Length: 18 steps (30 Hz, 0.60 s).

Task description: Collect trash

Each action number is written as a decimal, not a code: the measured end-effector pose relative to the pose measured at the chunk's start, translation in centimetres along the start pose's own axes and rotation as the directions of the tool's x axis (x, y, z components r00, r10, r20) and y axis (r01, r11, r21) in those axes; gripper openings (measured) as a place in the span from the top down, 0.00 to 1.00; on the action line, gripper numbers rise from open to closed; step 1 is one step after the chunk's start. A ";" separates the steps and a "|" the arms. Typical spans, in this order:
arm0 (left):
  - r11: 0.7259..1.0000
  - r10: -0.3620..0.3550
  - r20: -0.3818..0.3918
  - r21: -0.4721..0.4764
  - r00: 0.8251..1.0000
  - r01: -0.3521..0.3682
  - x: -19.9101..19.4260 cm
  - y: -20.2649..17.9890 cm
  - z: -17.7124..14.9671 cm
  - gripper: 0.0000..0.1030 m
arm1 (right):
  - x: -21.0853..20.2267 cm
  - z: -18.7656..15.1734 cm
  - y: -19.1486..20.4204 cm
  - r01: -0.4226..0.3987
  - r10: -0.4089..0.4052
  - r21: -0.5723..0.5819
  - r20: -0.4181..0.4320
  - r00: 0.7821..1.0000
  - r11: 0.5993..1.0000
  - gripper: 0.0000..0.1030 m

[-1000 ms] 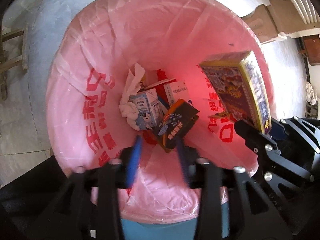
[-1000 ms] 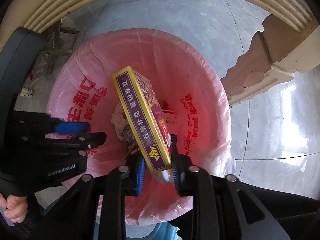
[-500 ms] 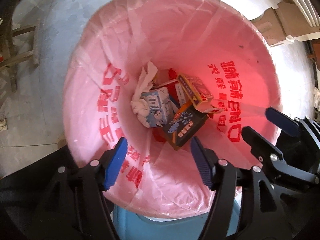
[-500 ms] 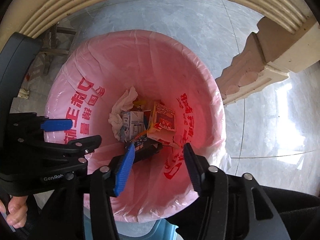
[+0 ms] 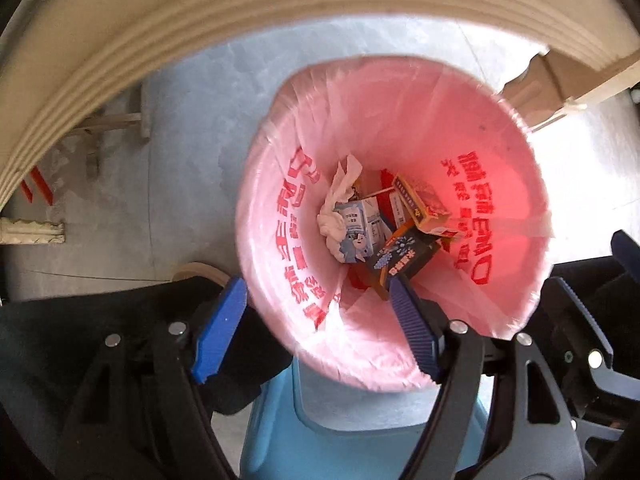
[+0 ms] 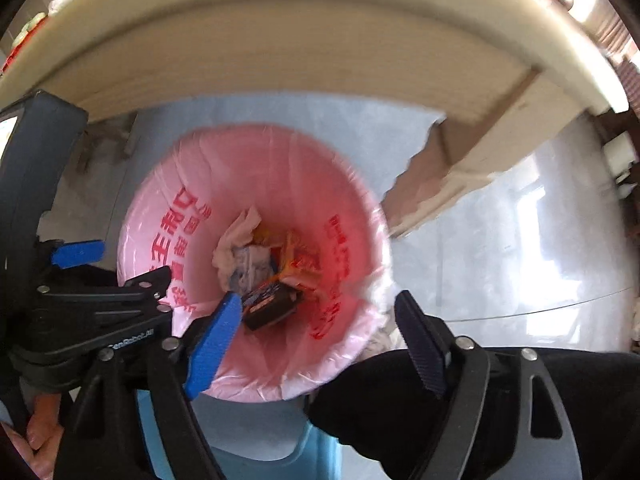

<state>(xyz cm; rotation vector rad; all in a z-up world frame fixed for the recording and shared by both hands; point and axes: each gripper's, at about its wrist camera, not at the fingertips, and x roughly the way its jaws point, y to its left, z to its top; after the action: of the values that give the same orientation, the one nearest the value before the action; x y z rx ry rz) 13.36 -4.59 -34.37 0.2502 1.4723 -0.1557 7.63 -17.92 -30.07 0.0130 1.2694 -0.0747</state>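
Note:
A blue bin lined with a pink bag (image 5: 500,184) (image 6: 176,216) stands on the floor below both grippers. At its bottom lie a white tissue (image 5: 336,204), a small milk carton (image 5: 358,228), a dark box (image 5: 404,256) (image 6: 268,306) and the yellow-edged card box (image 5: 424,206) (image 6: 298,260). My left gripper (image 5: 316,332) is open and empty above the bin's near rim. My right gripper (image 6: 316,344) is open and empty, also above the near rim. The left gripper also shows at the left of the right wrist view (image 6: 108,268).
A cream table edge (image 5: 200,20) (image 6: 280,52) arches overhead, with its carved leg (image 6: 460,176) to the right of the bin. The grey tiled floor (image 5: 120,200) surrounds the bin. A wooden stool leg (image 5: 116,128) stands at the left.
My right gripper opened and let the yellow-edged box fall into the bin. My left gripper also opened wide. Both grippers have risen away from the bin, toward the table edge.

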 end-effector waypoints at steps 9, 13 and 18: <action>0.999 0.006 0.218 -0.047 0.976 0.004 -9.8 0.1 -2.6 0.25 | -9.1 -1.2 -1.5 -0.036 0.025 0.055 0.192 0.981 0.998 0.20; 0.998 -0.001 0.356 -0.064 0.935 0.025 -15.7 0.2 -3.6 0.22 | -15.1 -1.3 -2.3 -0.037 0.003 0.090 0.351 0.936 0.995 0.12; 0.996 0.015 0.526 -0.082 0.850 0.033 -23.6 0.3 -5.4 0.17 | -22.4 -1.9 -2.7 0.007 -0.063 0.109 0.526 0.848 0.994 0.07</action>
<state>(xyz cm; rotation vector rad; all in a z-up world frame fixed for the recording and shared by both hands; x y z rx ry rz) 5.97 -4.07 -11.30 0.1135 0.9264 -0.1519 -0.97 -19.41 -9.19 0.0545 0.7074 -0.1642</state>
